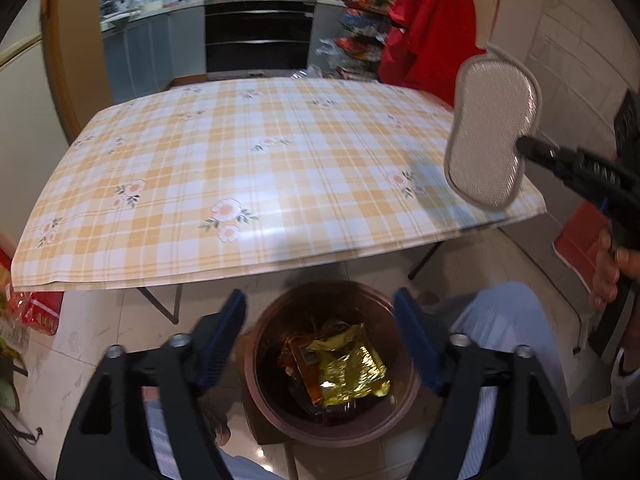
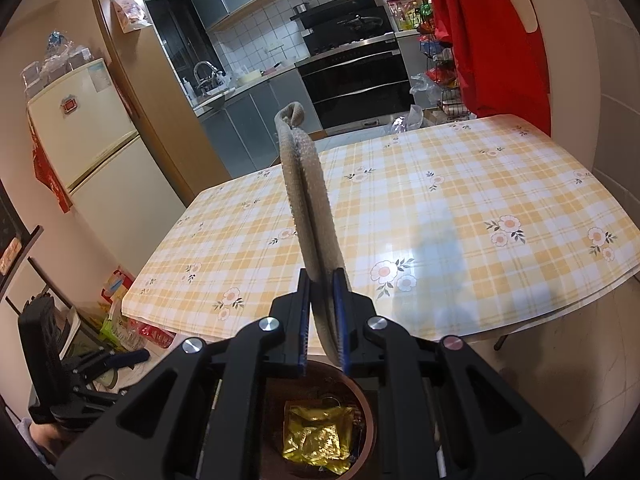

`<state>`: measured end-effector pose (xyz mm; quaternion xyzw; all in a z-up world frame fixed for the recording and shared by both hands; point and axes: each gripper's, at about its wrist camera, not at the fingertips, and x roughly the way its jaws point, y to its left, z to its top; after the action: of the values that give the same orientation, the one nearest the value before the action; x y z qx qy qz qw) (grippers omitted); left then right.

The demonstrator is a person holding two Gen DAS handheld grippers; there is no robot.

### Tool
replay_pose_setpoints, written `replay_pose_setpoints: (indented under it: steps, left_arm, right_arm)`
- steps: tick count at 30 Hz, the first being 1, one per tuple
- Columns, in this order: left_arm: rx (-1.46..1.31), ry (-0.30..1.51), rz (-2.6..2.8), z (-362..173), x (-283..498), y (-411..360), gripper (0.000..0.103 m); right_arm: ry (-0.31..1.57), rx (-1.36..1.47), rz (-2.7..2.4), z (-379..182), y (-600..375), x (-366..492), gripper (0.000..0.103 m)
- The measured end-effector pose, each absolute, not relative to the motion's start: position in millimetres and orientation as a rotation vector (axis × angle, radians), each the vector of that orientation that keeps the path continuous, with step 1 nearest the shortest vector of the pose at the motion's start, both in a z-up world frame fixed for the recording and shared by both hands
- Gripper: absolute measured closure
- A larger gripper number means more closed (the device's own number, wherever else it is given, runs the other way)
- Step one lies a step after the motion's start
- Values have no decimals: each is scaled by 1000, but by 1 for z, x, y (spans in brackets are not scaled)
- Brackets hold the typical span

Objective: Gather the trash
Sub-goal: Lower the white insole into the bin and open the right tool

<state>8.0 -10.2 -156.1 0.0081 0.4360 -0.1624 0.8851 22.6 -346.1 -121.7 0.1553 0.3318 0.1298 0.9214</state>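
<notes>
A brown round bin [image 1: 276,416] stands on the floor below the table's near edge, and a crumpled gold wrapper [image 1: 348,364] lies inside it on darker scraps. My left gripper [image 1: 320,296] hangs over the bin, open, its blue pads wide apart and bare. On the right, my right gripper [image 1: 524,146] is shut on the edge of a grey oval scouring pad [image 1: 492,132] held up above the table corner. The right wrist view shows that pad [image 2: 306,192] edge-on, pinched between the right gripper's [image 2: 322,276] pads, with the bin [image 2: 370,412] and wrapper [image 2: 316,436] below.
The table [image 1: 240,160] has a yellow checked cloth with flowers. A red garment [image 1: 432,20] hangs at the back right. Behind it are kitchen cabinets and an oven [image 2: 352,80]; a fridge [image 2: 92,136] stands left. Red bags [image 1: 36,308] lie on the floor. A person's trouser leg [image 1: 504,332] is beside the bin.
</notes>
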Motion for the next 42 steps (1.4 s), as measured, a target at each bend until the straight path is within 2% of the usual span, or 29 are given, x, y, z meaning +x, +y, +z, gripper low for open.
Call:
replay_pose_setpoints:
  steps: [4,9,24,42]
  left_arm:
    - [-9,871,-286,-149,9,0,11]
    - [-85,821,-223,-140,10,19,7]
    - [-48,646,-51,-107,-7,41,6]
    - [-100,639,-2,-111,-13,65,6]
  right_arm:
    - [691,314,276,-124,-342,22,88]
    - [710,302,289,-127,-336,21,88]
    - [776,233,334,-131,-306,9,88]
    - [925,142,394,-159,-262,1,88]
